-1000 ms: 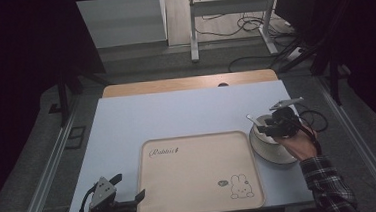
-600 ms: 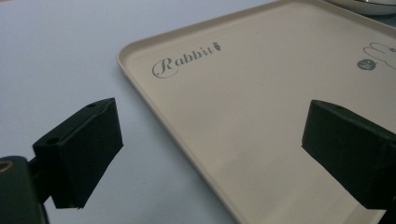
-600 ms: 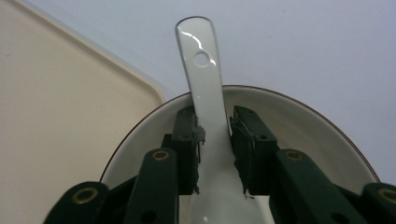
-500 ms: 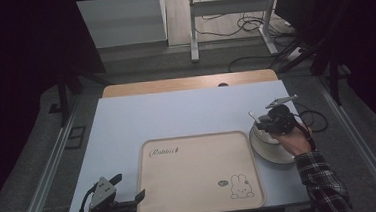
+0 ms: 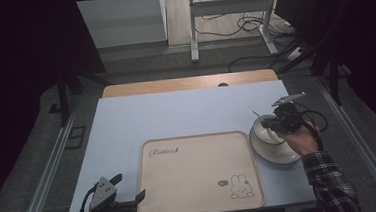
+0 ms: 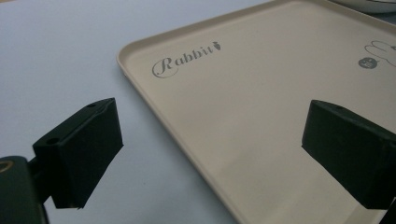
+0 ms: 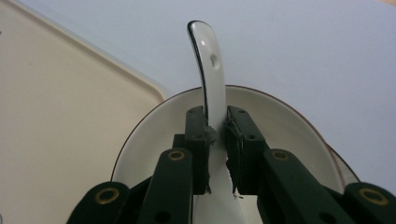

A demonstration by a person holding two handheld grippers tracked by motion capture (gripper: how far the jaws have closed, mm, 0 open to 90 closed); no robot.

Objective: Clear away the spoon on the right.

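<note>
At the near left edge of the counter [image 5: 176,112], the left tool [image 5: 132,202] is hovering with its jaws wide apart beside the beige rabbit tray's [image 5: 196,178] left rim. To the tray's right, the right tool [image 5: 270,124] is clamping the handle of a white spoon [image 7: 210,70], holding it over a white bowl [image 5: 266,135] sitting on a saucer [image 5: 279,154].

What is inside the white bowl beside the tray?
A white spoon stands in the bowl, clamped by the right gripper. Its handle rises past the rim; its scoop end and the bowl's bottom are hidden behind the jaws.
</note>
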